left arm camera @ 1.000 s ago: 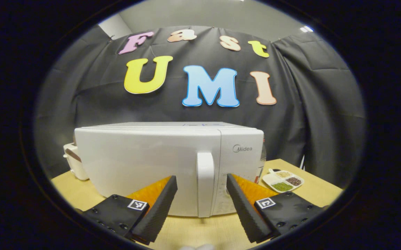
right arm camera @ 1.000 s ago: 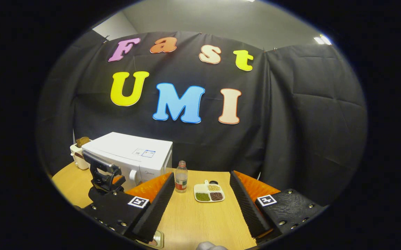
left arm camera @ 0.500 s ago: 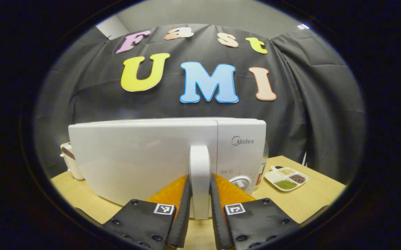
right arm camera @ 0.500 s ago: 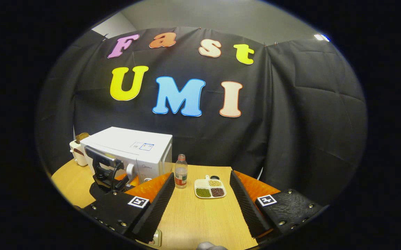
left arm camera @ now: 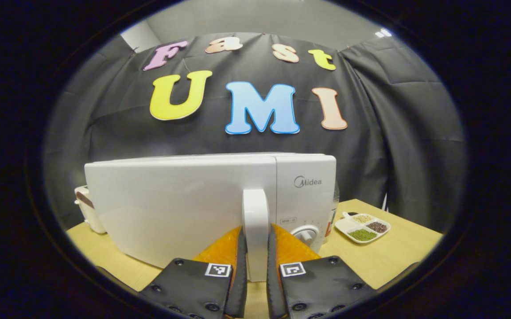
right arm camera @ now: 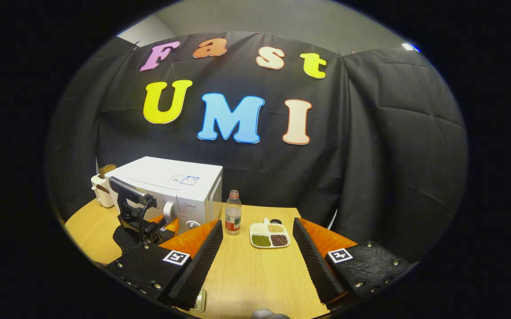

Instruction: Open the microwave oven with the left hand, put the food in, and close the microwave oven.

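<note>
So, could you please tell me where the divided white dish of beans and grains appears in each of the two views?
Left gripper view: the divided white dish of beans and grains lies at lower right on the wooden table, right of the white microwave oven.
Right gripper view: it lies low at centre, between that hand-held gripper's fingers, farther off.
Shared landmark: the microwave, left of the dish in both.

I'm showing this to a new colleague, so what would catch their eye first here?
Likely the white microwave at the table's left, its door shut, with the left gripper clamped on its upright handle. Next, the right gripper held open above the wooden table, facing a divided food tray and a bottle.
</note>
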